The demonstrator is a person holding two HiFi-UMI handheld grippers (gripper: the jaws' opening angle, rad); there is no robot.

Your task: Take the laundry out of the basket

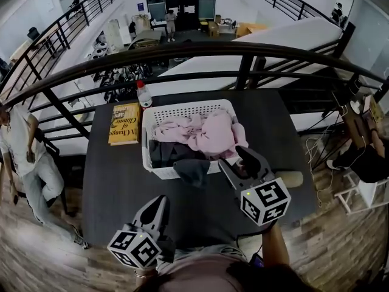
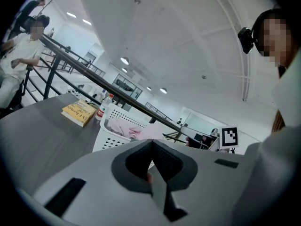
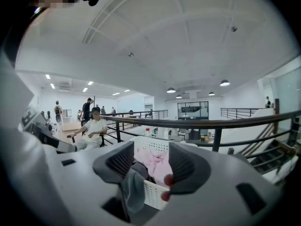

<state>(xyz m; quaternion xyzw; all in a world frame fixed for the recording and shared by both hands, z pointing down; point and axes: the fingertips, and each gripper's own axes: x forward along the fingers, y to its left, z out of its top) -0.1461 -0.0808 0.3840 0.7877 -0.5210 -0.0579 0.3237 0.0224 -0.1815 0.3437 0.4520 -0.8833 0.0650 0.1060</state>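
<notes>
A white slotted laundry basket (image 1: 159,163) stands in the middle of the dark table (image 1: 109,181). It holds crumpled pink laundry (image 1: 206,132), and a dark grey garment (image 1: 193,170) hangs over its front rim. My right gripper (image 1: 234,158) is at the basket's front right corner, jaws apart, not pressing on anything. In the right gripper view the gripper (image 3: 153,161) frames the pink laundry (image 3: 157,161), with the grey garment (image 3: 134,189) low by the left jaw. My left gripper (image 1: 163,198) hovers over the table's front, short of the basket. Its jaws meet in the left gripper view (image 2: 151,144).
A yellow book (image 1: 124,123) lies left of the basket, with a plastic bottle (image 1: 143,94) behind it. A black railing (image 1: 200,50) runs along the table's far side. A person (image 1: 24,157) sits at the left. Cables and shelving are on the floor at the right.
</notes>
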